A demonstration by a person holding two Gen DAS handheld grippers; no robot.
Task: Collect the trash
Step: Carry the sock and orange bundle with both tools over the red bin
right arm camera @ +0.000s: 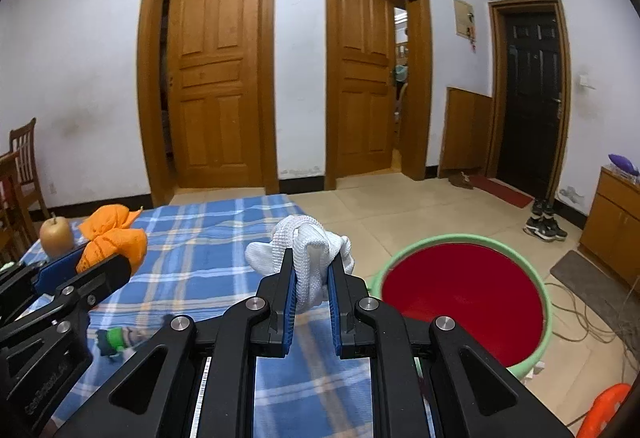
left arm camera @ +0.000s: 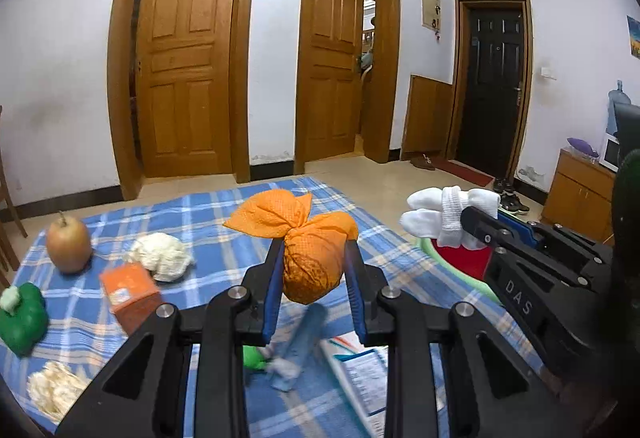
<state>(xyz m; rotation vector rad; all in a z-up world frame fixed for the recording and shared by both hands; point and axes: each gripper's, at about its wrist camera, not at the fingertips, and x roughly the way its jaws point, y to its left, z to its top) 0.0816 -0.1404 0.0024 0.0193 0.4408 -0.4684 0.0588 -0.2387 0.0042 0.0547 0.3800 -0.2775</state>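
My left gripper [left arm camera: 314, 250] is shut on a knotted orange cloth bundle [left arm camera: 308, 242], held up above the blue plaid table cover [left arm camera: 208, 218]. In the right wrist view the same orange bundle [right arm camera: 112, 238] shows at the left. My right gripper [right arm camera: 312, 262] is shut on a rolled white sock bundle [right arm camera: 308, 250], just left of the red bin with a green rim [right arm camera: 464, 302]. From the left wrist view the white bundle [left arm camera: 448, 214] hangs over the bin [left arm camera: 460, 258].
On the cover lie a brown pear [left arm camera: 69, 244], crumpled white paper [left arm camera: 162, 256], an orange carton [left arm camera: 130, 292], a green toy pepper [left arm camera: 22, 314], another paper wad [left arm camera: 54, 390] and a printed packet [left arm camera: 360, 370]. Shoes [right arm camera: 544, 226] and cables [right arm camera: 592, 318] lie on the floor.
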